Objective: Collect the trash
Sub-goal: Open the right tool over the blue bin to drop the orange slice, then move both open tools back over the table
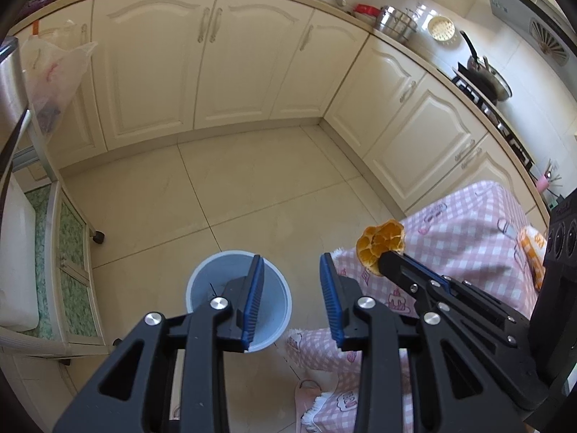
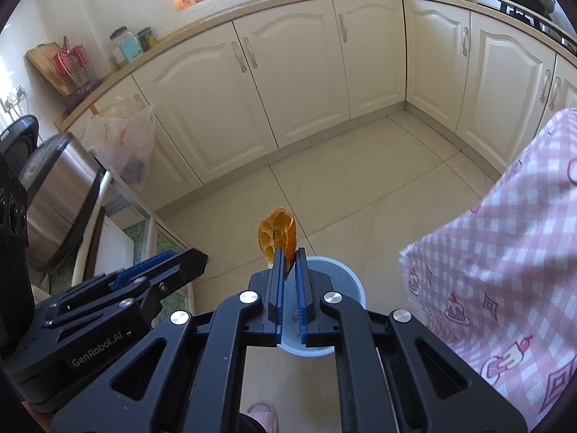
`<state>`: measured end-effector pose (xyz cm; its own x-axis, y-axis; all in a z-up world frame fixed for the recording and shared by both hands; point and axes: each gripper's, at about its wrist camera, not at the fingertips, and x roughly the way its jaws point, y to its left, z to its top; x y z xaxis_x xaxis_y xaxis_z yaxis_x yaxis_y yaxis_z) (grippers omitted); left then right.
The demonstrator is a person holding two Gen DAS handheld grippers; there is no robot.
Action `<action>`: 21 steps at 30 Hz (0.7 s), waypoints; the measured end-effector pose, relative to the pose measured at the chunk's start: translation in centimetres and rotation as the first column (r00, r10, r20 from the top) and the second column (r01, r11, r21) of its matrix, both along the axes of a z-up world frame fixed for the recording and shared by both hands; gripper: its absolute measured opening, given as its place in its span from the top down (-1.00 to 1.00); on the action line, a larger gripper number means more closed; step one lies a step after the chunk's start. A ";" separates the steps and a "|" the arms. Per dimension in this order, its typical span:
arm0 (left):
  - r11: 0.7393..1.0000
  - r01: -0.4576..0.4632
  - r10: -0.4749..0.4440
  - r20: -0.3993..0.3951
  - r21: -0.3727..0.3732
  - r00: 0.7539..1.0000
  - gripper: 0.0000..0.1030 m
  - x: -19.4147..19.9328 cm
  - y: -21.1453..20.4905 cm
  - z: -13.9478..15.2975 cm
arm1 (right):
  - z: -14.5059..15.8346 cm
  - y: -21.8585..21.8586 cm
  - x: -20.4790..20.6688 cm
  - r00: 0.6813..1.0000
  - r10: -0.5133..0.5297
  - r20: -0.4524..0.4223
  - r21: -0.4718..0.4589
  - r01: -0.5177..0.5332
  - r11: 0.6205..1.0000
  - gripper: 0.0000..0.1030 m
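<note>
My right gripper (image 2: 289, 254) is shut on a piece of orange peel (image 2: 276, 232), which sticks up from between its blue pads. Below it on the floor stands a light blue bin (image 2: 346, 278). In the left wrist view the same peel (image 1: 380, 243) hangs at the tip of the right gripper (image 1: 386, 260), off to the right of the bin (image 1: 216, 281). My left gripper (image 1: 292, 258) is open with nothing between its fingers, its left finger over the bin. In the right wrist view the left gripper (image 2: 191, 258) shows at the left.
A pink checked tablecloth (image 2: 505, 252) hangs at the right, close to the bin. Cream cabinets (image 1: 252, 65) line the far side of the tiled floor. A plastic bag (image 1: 54, 68) hangs at the left above a wheeled shelf unit (image 1: 72, 252). A pink slipper (image 2: 263, 413) is at the bottom.
</note>
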<state>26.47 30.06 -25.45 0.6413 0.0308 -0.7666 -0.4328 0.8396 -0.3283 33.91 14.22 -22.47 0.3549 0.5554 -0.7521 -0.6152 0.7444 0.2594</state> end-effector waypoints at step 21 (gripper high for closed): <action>0.979 0.199 -0.204 0.121 0.054 0.971 0.31 0.5 -11.0 7.4 | 7.3 -13.2 -2.4 0.966 -0.208 0.153 0.085 0.197 0.977 0.65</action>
<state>26.96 19.02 -18.05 0.7281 -0.0790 -0.6809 -0.2111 0.9192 -0.3323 31.53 0.97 -15.16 0.5780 0.5074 -0.6391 -0.4911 0.8418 0.2242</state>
